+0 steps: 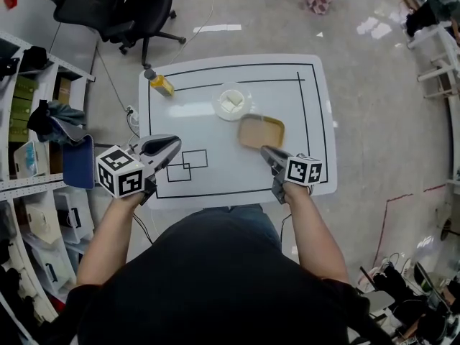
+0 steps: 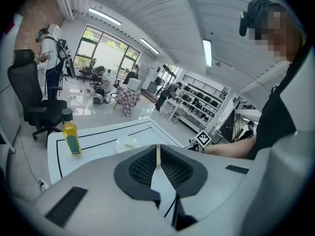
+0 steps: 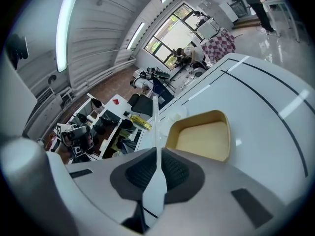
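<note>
1. Shelving point(image 1: 25, 95): far left of the head view, beside the table, stocked with boxes and dark bags.
2. Office chair point(image 1: 140, 9): black, on the floor beyond the table's far left corner.
3. Table point(image 1: 320, 106): white top with a black border line and inner lines drawn on it.
4. Bottle point(image 1: 159, 83): yellow liquid, dark cap. It lies at the far left corner in the head view, while the left gripper view shows it upright.
5. Left gripper point(image 1: 175, 144): held over the near left part of the table, marker cube toward the person. The jaws are clenched together with nothing between them, and only a thin seam shows in the left gripper view. It is well apart from the bottle and the bowl.
6. Drawn rectangles point(image 1: 188, 165): two overlapping black outlines on the tabletop, just in front of the left gripper's tip.
7. Bowl point(image 1: 221, 108): white and round, at the table's middle, with a pale piece lying inside. It sits just beside the tray's far left corner.
8. Tray point(image 1: 261, 132): tan, rectangular with rounded corners and a raised rim. It lies flat right of centre.
9. Right gripper point(image 1: 264, 150): over the near right part of the table, with its tip just beside the tray's near edge. The jaws are pressed together and grasp nothing. The right gripper view looks across them into the tray.
</note>
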### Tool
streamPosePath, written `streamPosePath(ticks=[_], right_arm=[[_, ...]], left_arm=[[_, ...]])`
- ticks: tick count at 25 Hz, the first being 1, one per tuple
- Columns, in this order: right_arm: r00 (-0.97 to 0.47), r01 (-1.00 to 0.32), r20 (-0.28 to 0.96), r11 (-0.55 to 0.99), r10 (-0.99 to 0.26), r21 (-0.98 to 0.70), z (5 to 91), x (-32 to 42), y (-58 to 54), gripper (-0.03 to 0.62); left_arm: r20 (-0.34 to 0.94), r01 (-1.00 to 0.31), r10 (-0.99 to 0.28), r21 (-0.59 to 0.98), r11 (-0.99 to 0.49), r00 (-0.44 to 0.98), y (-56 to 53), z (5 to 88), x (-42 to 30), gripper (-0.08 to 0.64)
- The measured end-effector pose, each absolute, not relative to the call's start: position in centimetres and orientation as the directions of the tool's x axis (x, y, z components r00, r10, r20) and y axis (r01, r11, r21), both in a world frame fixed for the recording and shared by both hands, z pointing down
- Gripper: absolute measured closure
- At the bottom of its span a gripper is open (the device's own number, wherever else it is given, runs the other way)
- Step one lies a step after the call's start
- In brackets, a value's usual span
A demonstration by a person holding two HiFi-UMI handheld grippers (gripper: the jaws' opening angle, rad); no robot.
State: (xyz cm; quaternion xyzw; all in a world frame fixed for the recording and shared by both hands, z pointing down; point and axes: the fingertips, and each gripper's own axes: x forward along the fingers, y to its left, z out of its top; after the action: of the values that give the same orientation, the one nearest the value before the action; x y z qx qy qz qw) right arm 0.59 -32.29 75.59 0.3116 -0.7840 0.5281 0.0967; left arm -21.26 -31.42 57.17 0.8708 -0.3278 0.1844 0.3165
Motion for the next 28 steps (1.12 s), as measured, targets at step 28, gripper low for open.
streamPosePath(ticks=[28], right_arm=[[-0.703,-0.673,0.415,0.35,-0.578,-0.652,61.2,1.9,-33.8,0.549]], left_arm=[[0.423,-0.714,-0.576,0.382,-0.587,0.699,-28.7,49.5,-27.0,0.522]])
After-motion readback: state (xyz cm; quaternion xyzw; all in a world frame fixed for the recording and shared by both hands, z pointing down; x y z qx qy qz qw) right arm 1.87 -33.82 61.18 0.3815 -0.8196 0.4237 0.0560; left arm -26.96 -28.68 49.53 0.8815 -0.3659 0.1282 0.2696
